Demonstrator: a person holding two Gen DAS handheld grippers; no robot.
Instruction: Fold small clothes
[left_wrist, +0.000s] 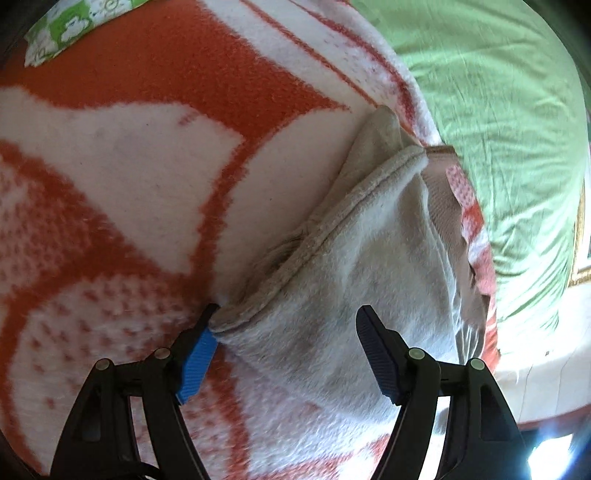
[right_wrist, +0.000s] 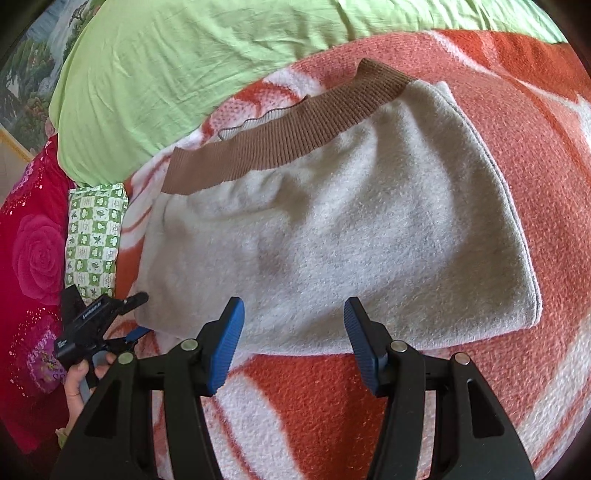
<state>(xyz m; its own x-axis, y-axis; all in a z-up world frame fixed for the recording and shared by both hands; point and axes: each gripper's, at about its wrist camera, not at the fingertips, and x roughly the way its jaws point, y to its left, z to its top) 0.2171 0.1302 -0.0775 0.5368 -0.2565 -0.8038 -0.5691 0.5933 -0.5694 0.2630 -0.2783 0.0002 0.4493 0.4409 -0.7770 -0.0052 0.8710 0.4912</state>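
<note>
A small cream fleece garment (right_wrist: 332, 236) with a brown ribbed waistband (right_wrist: 288, 129) lies folded flat on an orange-and-white blanket (right_wrist: 480, 387). My right gripper (right_wrist: 293, 332) is open and empty, its fingers just above the garment's near edge. In the left wrist view the garment (left_wrist: 351, 266) lies close up, its stitched hem running away from me. My left gripper (left_wrist: 288, 332) is open, its jaws on either side of the garment's near corner, the left finger touching the hem. The left gripper also shows in the right wrist view (right_wrist: 122, 314) at the garment's left corner.
A green sheet (right_wrist: 166, 74) covers the bed beyond the blanket. A green-and-white patterned cloth (right_wrist: 96, 236) and a red floral cover (right_wrist: 33, 258) lie at the left. The blanket's edge drops off at the right in the left wrist view (left_wrist: 484, 258).
</note>
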